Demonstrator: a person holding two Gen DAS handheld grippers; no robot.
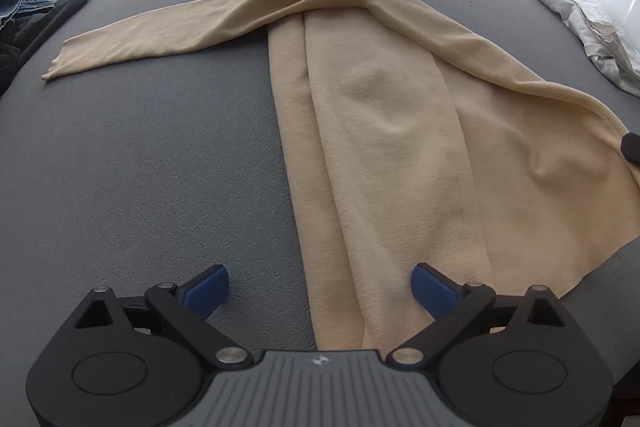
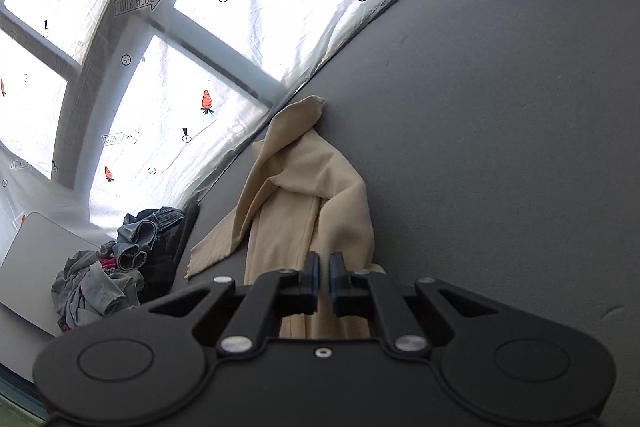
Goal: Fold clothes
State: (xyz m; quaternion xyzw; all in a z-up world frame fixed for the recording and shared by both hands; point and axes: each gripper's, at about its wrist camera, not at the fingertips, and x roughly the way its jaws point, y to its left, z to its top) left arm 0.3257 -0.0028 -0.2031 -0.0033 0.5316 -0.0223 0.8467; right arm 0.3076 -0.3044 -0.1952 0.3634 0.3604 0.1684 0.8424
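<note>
Sweater (image 1: 380, 131) spread under the gaping left claw (image 1: 320, 291); only the right view shows the right claw (image 2: 324, 281) pinching it.

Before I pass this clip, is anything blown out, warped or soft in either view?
Left wrist view: window strip along the top is overexposed; fisheye bows the grey table; beige garment is sharp. Right wrist view: backlit curtain glares white, frame lines curve, yet its prints stay legible.

text: "LOOK HERE" in arrow outlines | on: white printed sheet (image 2: 248, 39) over window | repeated several times
</note>
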